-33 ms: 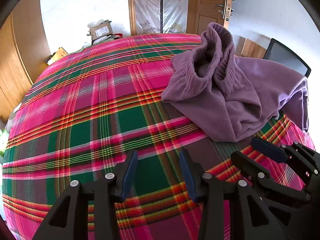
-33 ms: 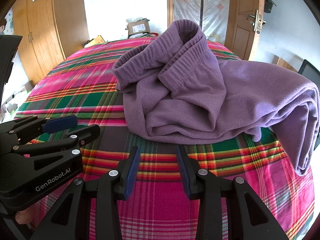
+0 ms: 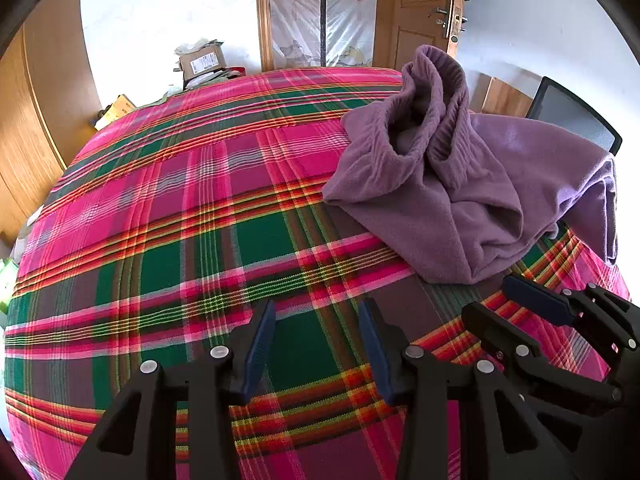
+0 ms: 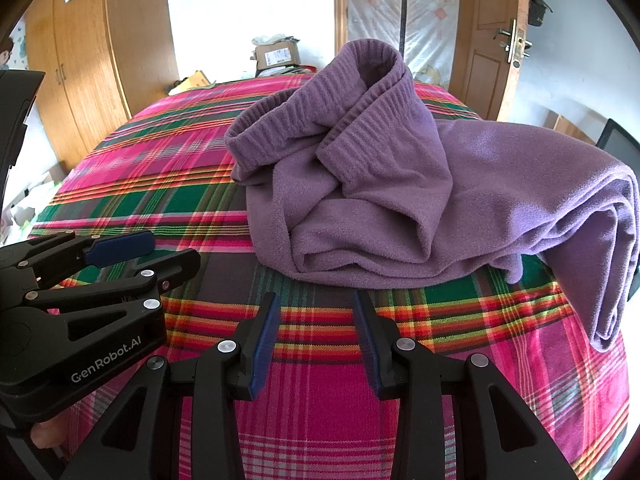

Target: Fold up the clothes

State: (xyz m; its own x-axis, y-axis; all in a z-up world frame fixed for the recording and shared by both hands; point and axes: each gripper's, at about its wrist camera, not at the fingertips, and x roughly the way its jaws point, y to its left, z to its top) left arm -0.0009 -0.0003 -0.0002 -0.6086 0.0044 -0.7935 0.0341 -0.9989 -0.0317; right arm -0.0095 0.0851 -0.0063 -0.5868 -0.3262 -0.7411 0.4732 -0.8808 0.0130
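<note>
A crumpled purple fleece garment [image 3: 440, 200] lies in a heap on the plaid bedspread [image 3: 180, 220], right of centre. Its ribbed band [image 4: 368, 64] stands up at the top, and one fold hangs over the bed's right edge. My left gripper [image 3: 316, 308] hovers open over bare bedspread, short of the garment and to its left. Directly in front of the garment's near fold [image 4: 360, 264] is my right gripper [image 4: 316, 298], open and empty. Each gripper shows in the other's view: the right gripper [image 3: 488, 296] and the left gripper [image 4: 174, 250], side by side.
Wooden wardrobes [image 4: 80, 60] stand to the left of the bed. Beyond its far end are a cardboard box [image 3: 202, 60], a plastic-covered doorway and a wooden door [image 4: 488, 40]. A black mesh chair [image 3: 572, 116] is at the right edge.
</note>
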